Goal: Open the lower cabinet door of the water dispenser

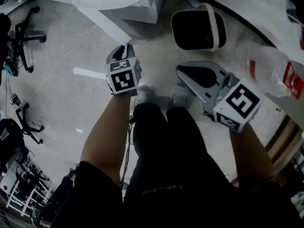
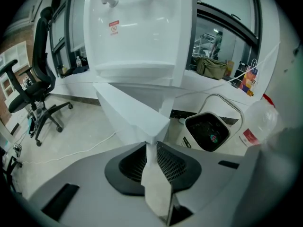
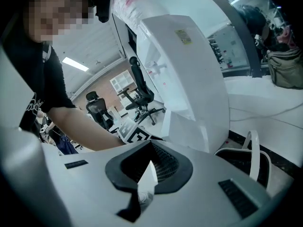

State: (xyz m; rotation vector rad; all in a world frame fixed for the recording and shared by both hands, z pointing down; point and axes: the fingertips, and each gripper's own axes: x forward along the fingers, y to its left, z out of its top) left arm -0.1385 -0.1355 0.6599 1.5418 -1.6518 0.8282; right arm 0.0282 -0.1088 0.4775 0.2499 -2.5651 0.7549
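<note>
Head view: the water dispenser stands at the floor's far edge. Its lower cabinet door is swung partly out toward the person, and the left claw meets the door's free edge. The right claw hangs apart.

Left gripper view: the jaws are pinched on that edge, probably near a corner.

Right gripper view: the jaws are together and empty.

Best to draw the door along its hinge arc, not straight back, so the thin edge doesn't slip.

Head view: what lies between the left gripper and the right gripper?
The person's shoes on the floor lie between the left gripper and the right gripper; the head view shows it.
</note>
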